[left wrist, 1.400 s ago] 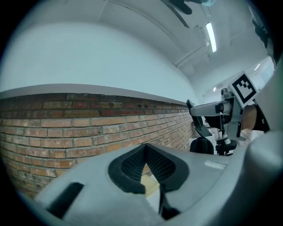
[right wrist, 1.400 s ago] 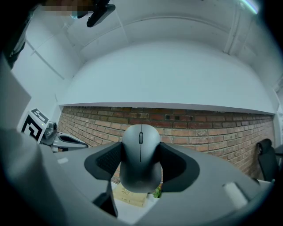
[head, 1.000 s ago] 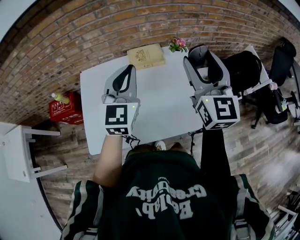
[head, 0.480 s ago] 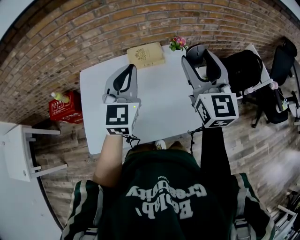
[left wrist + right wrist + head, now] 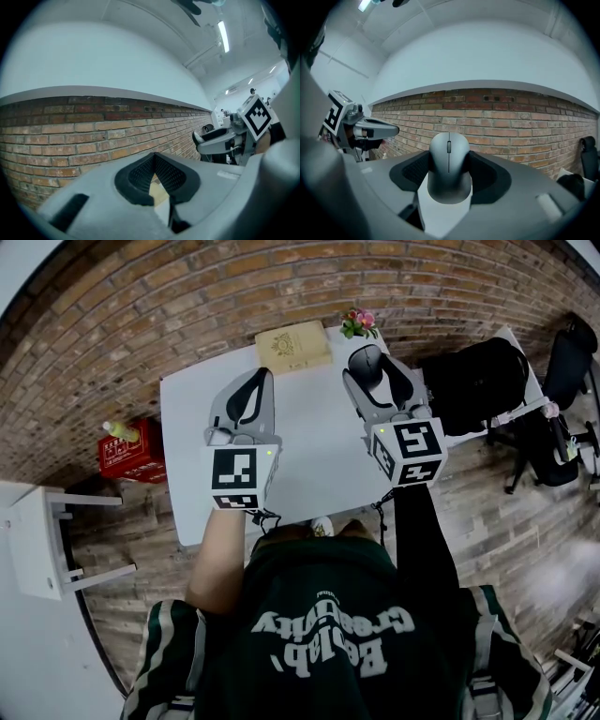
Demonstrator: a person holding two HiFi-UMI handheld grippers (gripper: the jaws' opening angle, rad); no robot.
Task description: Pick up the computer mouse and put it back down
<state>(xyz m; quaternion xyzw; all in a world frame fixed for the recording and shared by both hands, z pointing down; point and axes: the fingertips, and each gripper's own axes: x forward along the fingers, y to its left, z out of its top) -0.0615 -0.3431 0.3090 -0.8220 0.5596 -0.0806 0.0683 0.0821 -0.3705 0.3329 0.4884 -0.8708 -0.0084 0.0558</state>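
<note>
the right tool (image 5: 372, 367) has its jaws pressed on both sides of the computer mouse (image 5: 449, 161), spread wide by its body. it holds the mouse just right of the book (image 5: 292, 350), over the far corner of the surface (image 5: 309, 456). i cannot tell whether the mouse touches down yet. let go too high or tilted, it could drop hard or skid off that nearby edge. the left tool (image 5: 251, 390), nearer the person than the book, is closed and empty.

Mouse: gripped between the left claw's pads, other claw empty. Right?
Wrong claw. The mouse is gripped between the pads of the right claw, not the left, as the right gripper view shows. The other one, the left claw, is indeed empty.
</note>
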